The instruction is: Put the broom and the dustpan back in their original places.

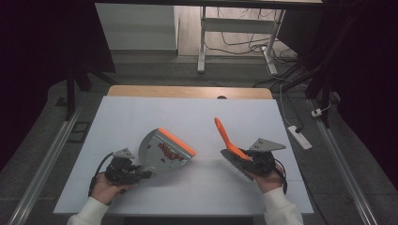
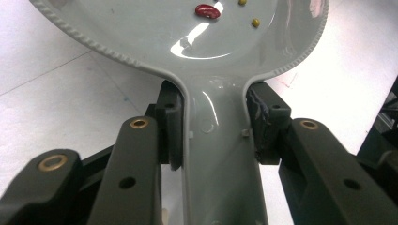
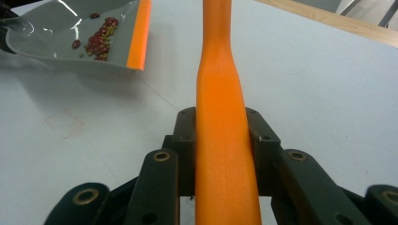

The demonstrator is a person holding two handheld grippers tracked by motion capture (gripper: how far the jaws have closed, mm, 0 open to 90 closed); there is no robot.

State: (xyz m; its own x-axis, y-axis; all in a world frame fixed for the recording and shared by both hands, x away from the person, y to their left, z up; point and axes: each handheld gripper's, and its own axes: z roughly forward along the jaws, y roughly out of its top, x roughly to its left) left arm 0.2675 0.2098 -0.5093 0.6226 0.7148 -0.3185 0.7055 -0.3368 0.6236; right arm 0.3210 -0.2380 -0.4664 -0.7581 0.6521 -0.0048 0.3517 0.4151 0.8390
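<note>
Left gripper (image 1: 141, 175) clamped on the grey dustpan's handle (image 2: 220, 154), dustpan (image 1: 162, 152) front-left on the white table (image 1: 141, 112), red beans (image 1: 170, 151) near its orange lip; right gripper (image 1: 248, 161) clamped on the orange brush handle (image 3: 225, 140), brush (image 1: 227, 138) front-right, well apart from the pan.

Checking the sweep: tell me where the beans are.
High view: the beans lie in the dustpan near its orange lip, left of centre, held by the left gripper.

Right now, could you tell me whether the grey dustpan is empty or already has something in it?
Not empty: the dustpan holds a small pile of red beans with a few yellowish ones, lying just behind its orange lip.
</note>
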